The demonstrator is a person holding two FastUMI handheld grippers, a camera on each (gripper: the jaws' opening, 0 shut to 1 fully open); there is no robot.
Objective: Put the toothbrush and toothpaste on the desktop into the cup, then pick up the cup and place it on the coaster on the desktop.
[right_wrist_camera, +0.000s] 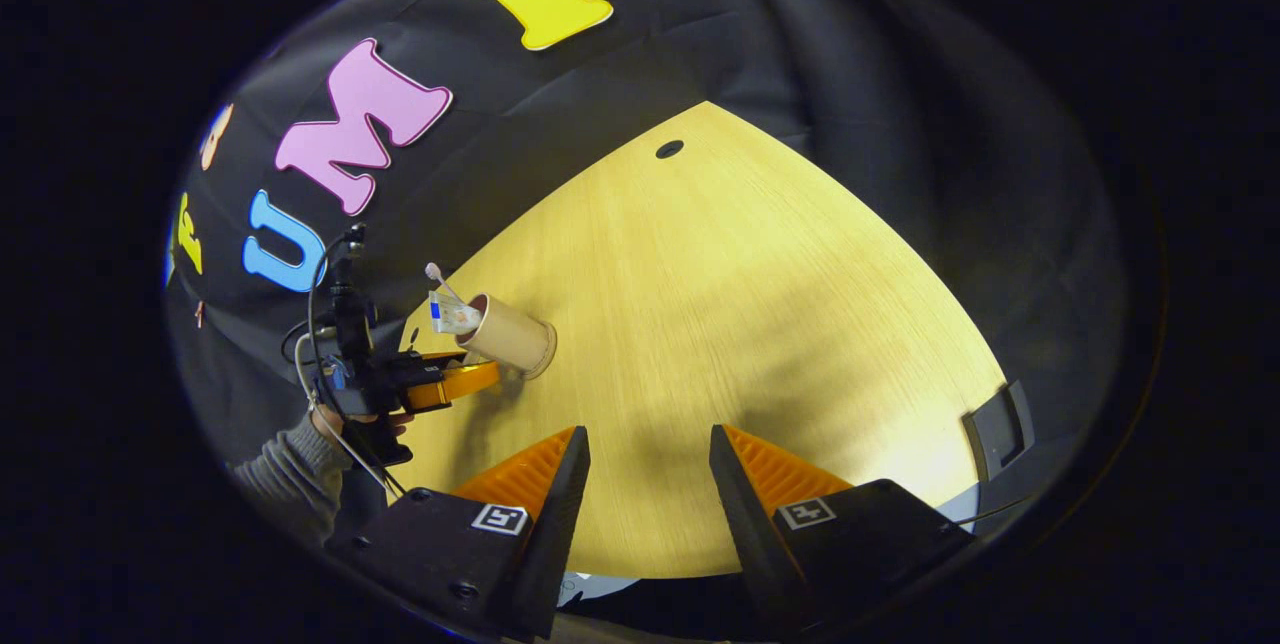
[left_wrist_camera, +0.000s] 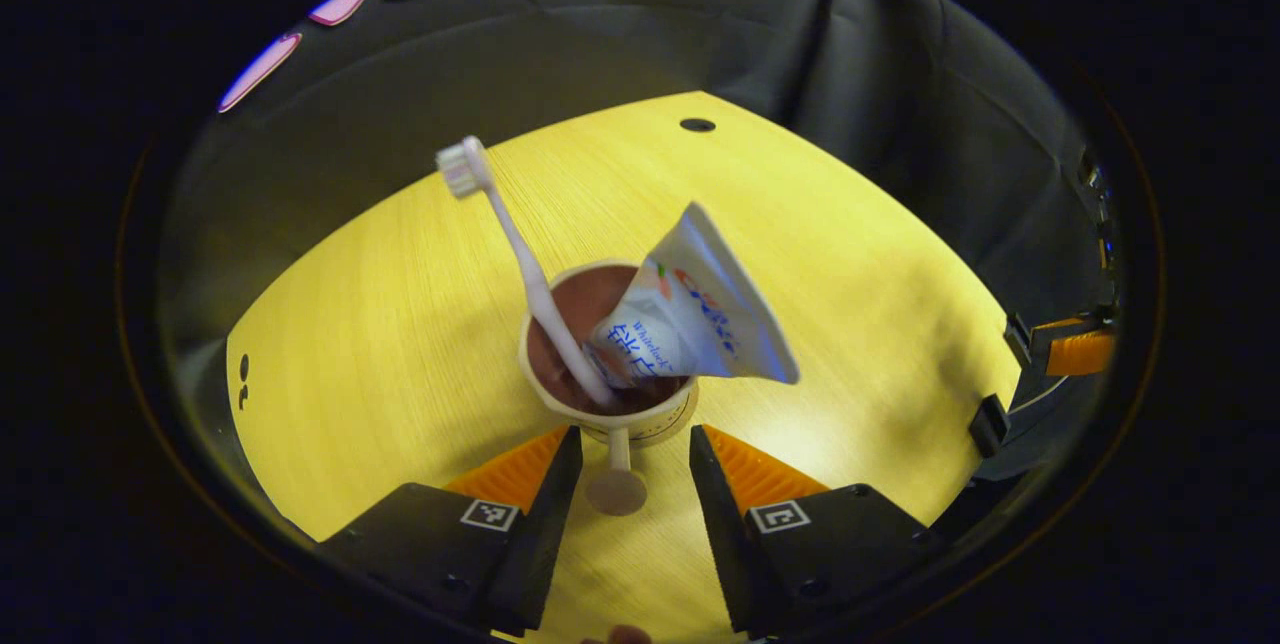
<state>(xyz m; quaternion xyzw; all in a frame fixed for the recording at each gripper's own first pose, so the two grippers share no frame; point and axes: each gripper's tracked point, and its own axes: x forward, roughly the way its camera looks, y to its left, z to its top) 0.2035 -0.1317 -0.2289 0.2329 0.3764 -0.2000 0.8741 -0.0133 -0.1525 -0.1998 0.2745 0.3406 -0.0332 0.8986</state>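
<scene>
A beige cup (left_wrist_camera: 650, 421) stands upright on the yellow wooden desktop (left_wrist_camera: 400, 324). A white toothbrush (left_wrist_camera: 520, 254) leans in it, head up to the left, beside a white toothpaste tube (left_wrist_camera: 700, 314) with its crimped end up. My left gripper (left_wrist_camera: 636, 434) is open just short of the cup. A beige stem with a round disc (left_wrist_camera: 615, 491) juts from the cup's base between its fingers; I cannot tell whether it belongs to a coaster. The right gripper view shows the cup (right_wrist_camera: 512, 334) far left, with the left gripper (right_wrist_camera: 440, 384) beside it. My right gripper (right_wrist_camera: 648, 434) is open over bare wood.
A small dark hole (left_wrist_camera: 697, 125) sits near the desktop's far edge. A hand in a grey sleeve (right_wrist_camera: 290, 474) holds the left gripper. A dark flat object (right_wrist_camera: 995, 434) lies at the desktop's right edge. The black cloth wall closes the back and sides.
</scene>
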